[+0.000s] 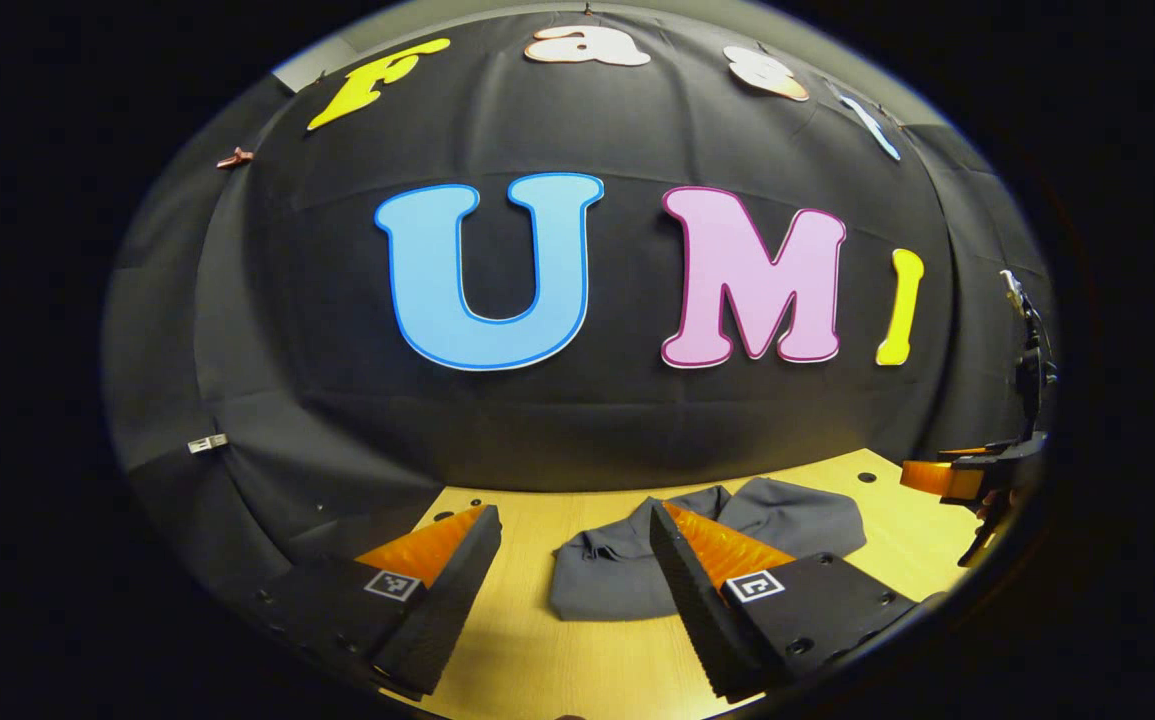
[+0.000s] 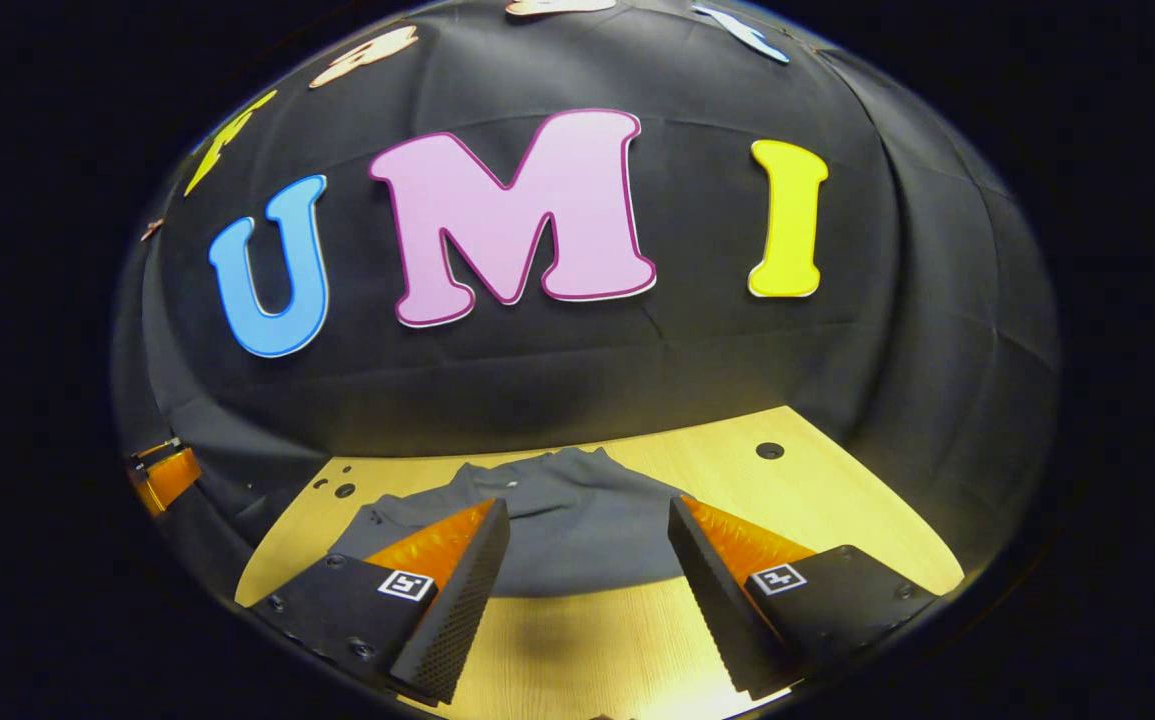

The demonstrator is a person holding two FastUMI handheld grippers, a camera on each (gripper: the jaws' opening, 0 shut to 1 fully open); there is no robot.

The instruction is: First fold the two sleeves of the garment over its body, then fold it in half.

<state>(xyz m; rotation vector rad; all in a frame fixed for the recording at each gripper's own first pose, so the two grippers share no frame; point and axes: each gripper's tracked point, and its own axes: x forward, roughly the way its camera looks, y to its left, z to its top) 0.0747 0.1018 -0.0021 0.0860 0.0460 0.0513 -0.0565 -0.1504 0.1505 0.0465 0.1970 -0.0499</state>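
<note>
Table (image 2: 837, 480): pale wood with a few dark holes, set against the black cloth wall; carries the garment near its far edge.
Garment (image 2: 567, 530): dark grey, lying on the table as a compact, rounded bundle; in the left gripper view (image 1: 617, 575) seen just beyond the fingers, a thicker fold or roll along its far side.
Sleeves: none seen spread out to either side; judged already laid over the body, though the folds themselves too bunched to tell apart.
Half fold: outline short and thick, so likely done or nearly so; cannot be confirmed from this low angle.
Left to do: at most a tidy of the edges, judged from the rumpled far rim.
Left gripper (image 1: 577, 560): jaws wide apart, nothing between them, raised above the table just short of the garment and not touching it.
Right gripper (image 2: 587, 560): likewise spread wide and empty, held over bare wood at the near edge of the cloth; also seen far off at the right edge of the left gripper view.
</note>
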